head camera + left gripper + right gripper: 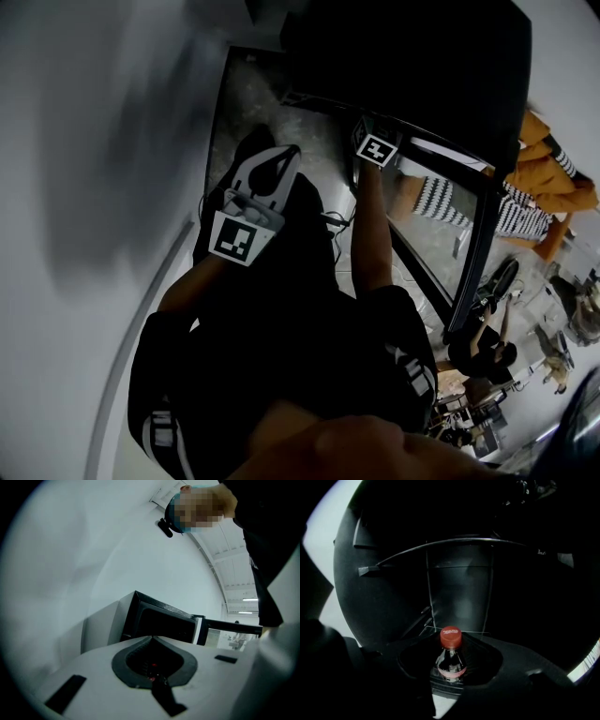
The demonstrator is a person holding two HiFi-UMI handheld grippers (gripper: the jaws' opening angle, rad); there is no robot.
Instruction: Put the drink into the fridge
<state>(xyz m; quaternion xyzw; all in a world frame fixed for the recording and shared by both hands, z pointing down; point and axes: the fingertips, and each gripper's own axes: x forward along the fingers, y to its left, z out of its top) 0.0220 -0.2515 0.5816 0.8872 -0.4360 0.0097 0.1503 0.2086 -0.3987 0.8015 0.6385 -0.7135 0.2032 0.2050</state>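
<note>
The drink, a dark cola bottle (450, 660) with a red cap, stands between the jaws of my right gripper (457, 630), which is shut on it. The gripper is inside the dark fridge (459, 588), under a wire shelf (454, 543). From the head view, only the right gripper's marker cube (378, 148) shows at the mouth of the black fridge (403, 56); its jaws and the bottle are hidden. My left gripper (274, 159) hangs left of the fridge, shut and holding nothing. In its own view the left gripper (150, 638) points at the fridge (159, 620).
The fridge's glass door (450, 234) stands open to the right, its top edge also in the left gripper view (232, 629). A white wall (84, 187) runs along the left. People (553, 169) stand behind the door on the right.
</note>
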